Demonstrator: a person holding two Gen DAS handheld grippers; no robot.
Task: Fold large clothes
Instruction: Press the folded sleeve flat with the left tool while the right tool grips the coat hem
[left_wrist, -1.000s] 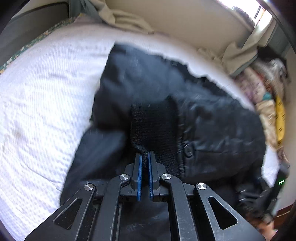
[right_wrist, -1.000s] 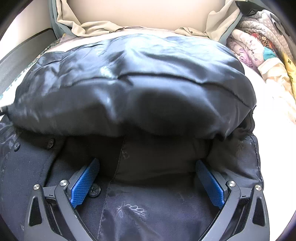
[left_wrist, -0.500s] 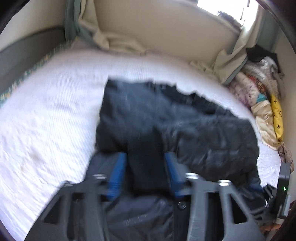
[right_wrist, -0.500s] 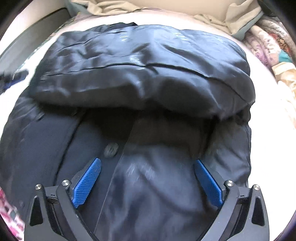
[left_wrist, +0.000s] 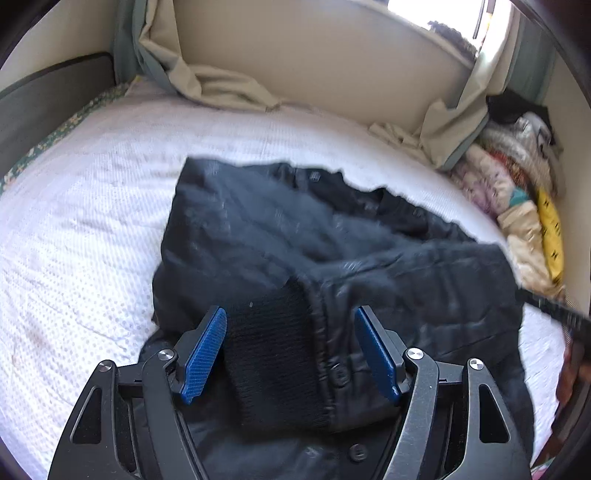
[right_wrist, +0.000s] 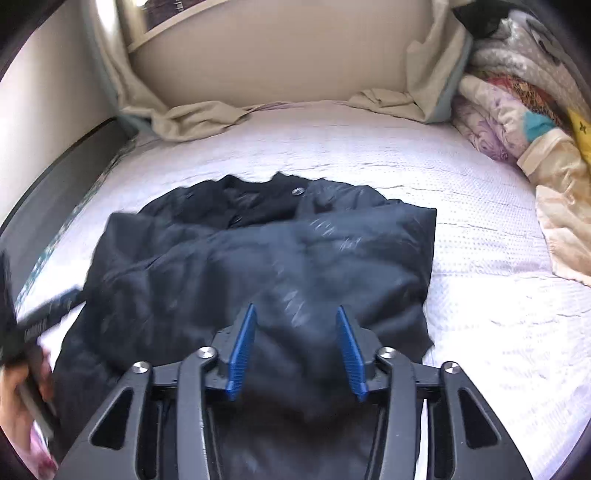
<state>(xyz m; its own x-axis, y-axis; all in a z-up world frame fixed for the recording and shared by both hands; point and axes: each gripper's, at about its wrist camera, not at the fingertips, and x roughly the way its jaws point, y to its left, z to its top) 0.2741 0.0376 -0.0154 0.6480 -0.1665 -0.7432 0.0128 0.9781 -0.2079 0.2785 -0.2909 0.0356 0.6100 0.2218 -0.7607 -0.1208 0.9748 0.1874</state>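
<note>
A large black jacket (left_wrist: 295, 236) lies folded over itself on the white bedspread (left_wrist: 74, 229). Its black ribbed knit cuff (left_wrist: 273, 354) lies on top, between the open jaws of my left gripper (left_wrist: 291, 350), which holds nothing. In the right wrist view the jacket (right_wrist: 258, 266) fills the middle of the bed, collar and a button at the far side. My right gripper (right_wrist: 295, 350) is open and empty, raised above the jacket's near part.
A pile of folded colourful bedding (right_wrist: 517, 122) lines the right side of the bed. Beige curtains (left_wrist: 221, 85) bunch on the bed's far edge below a window. A dark bed frame (right_wrist: 55, 192) runs along the left. The other gripper (right_wrist: 40, 321) shows at far left.
My left gripper opened and let go of the knit cuff, then drew back and up. My right gripper rose and pulled back from the jacket, staying open.
</note>
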